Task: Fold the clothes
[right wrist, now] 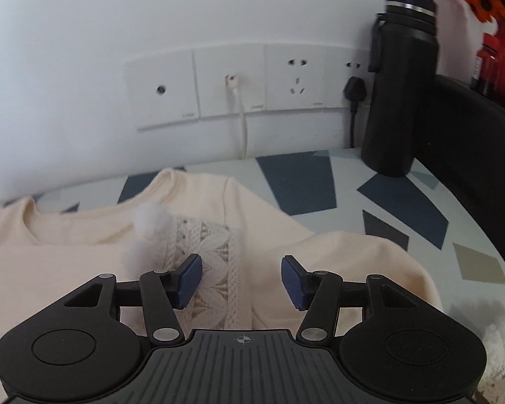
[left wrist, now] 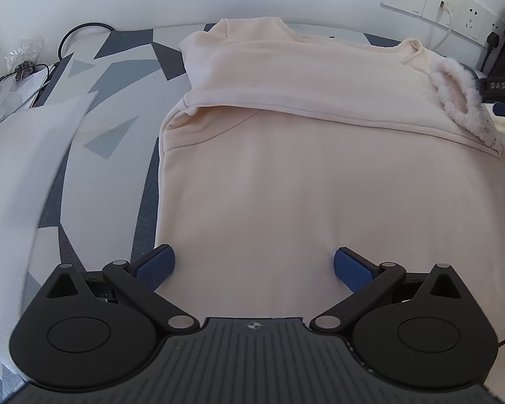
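A white wall with a socket panel [right wrist: 239,84] backs a table [right wrist: 404,208] patterned in grey and blue, where a cream garment [left wrist: 286,175] lies partly folded at centre frame. The left gripper [left wrist: 254,267] and right gripper [right wrist: 241,281] hover above it, jaws wide apart, gripping nothing. A black bottle [right wrist: 400,84] stands upper right.

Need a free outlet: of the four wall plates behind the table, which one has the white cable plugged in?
The second wall plate from the left: the white cable hangs from it. The leftmost is bare.
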A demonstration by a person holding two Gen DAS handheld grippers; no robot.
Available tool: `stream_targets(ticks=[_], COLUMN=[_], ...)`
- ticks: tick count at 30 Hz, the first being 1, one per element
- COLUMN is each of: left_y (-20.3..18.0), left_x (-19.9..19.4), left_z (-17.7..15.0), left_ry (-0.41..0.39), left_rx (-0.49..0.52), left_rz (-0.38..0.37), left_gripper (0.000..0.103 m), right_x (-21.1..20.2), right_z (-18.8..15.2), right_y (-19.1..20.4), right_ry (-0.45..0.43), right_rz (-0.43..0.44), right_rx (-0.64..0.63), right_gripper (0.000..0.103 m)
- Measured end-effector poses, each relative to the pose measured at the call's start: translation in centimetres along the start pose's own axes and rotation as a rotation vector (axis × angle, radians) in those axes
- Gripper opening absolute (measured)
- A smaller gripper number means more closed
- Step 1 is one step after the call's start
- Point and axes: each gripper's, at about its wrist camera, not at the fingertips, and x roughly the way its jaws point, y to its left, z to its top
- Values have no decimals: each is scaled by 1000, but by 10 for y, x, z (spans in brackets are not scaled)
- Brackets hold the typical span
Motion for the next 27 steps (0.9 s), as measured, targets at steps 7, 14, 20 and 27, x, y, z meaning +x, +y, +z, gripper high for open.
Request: stream_targets(ticks=[7, 14, 20, 27], left_y=[-1, -2, -3, -2], left_x=[0, 3, 5, 5], left_z=[-1, 4, 8, 10], left_ry=[-27, -32, -21, -7], left_rx=[-5, -15, -13, -1], left_rz=[1, 11, 11, 2], left_gripper=[103, 103, 103, 103], right_x=[3, -45, -53, -55], right_z=[-12, -31, -48, -47], right_y=[3, -23, -32, -25], right_ry=[9, -37, 7, 1], right_rz=[25, -7, -29, -21], right_rx=[36, 82, 106, 112], right_gripper=[52, 72, 71, 71])
